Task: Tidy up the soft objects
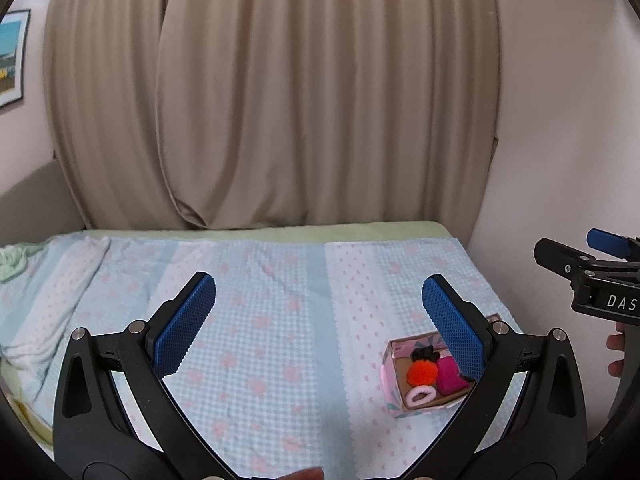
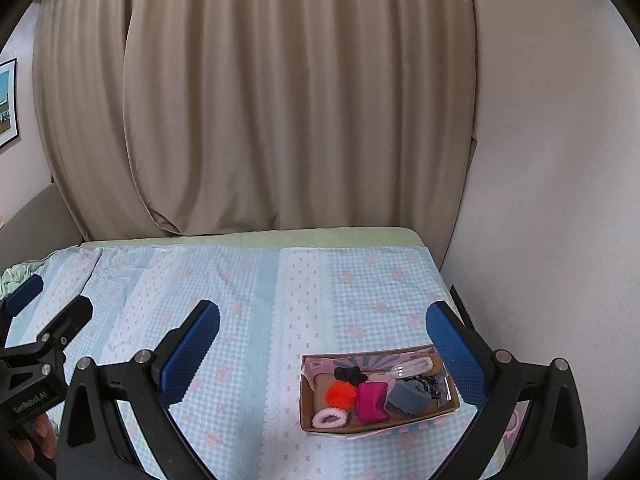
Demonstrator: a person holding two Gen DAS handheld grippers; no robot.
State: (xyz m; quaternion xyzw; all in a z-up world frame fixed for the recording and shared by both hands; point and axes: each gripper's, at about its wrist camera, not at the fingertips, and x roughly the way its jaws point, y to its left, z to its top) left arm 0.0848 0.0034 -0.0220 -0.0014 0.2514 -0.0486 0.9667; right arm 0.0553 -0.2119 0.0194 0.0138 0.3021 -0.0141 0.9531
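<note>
In the left wrist view, a blue pad [image 1: 456, 332] hides the cardboard box's [image 1: 394, 390] right end.

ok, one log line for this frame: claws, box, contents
left claw open, empty | right claw open, empty | box on bedspread | holds orange pom-pom, magenta pouch, pink scrunchie, grey cloth

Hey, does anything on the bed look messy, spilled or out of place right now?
Nothing stands out. The small soft items, including the orange pom-pom and magenta pouch, all sit inside the open cardboard box on the blue checked blanket. Only the blanket's far left edge is rumpled.
</note>
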